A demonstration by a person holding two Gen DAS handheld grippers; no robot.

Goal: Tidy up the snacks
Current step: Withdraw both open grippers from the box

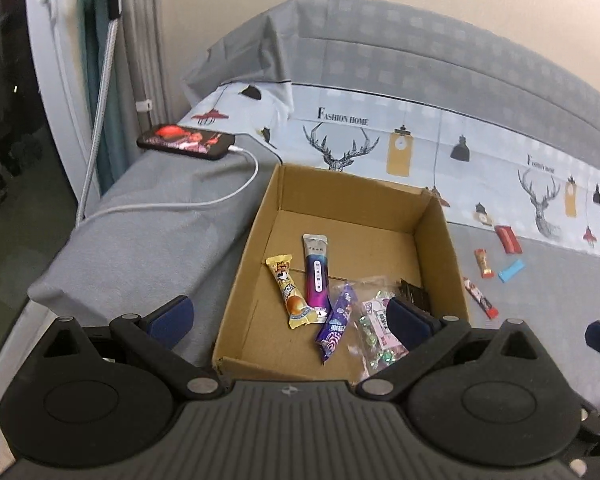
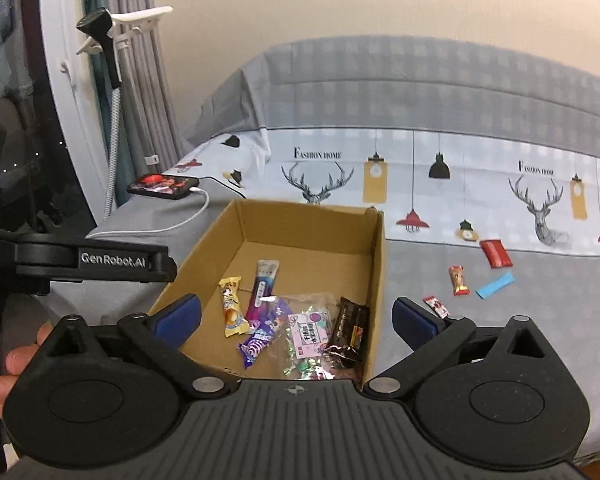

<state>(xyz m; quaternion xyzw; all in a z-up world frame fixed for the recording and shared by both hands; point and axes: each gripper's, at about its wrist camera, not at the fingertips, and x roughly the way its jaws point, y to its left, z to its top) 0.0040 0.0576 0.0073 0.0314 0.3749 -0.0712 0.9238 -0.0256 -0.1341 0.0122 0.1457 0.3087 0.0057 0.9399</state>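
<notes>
Both my grippers spread, empty, over box of snacks.
My left gripper (image 1: 290,318) and right gripper (image 2: 296,320) hang above the box (image 1: 440,240); five snacks (image 1: 316,276) lie inside, four loose snacks (image 2: 496,253) on bed right. Right view alone shows dark bar (image 2: 350,330) whole, plus my hand (image 2: 8,364).

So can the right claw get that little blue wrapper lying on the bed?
Probably yes: the flat blue wrapper lies bare on the grey bedsheet, outside the cardboard box, and the right claw is open and empty.
</notes>
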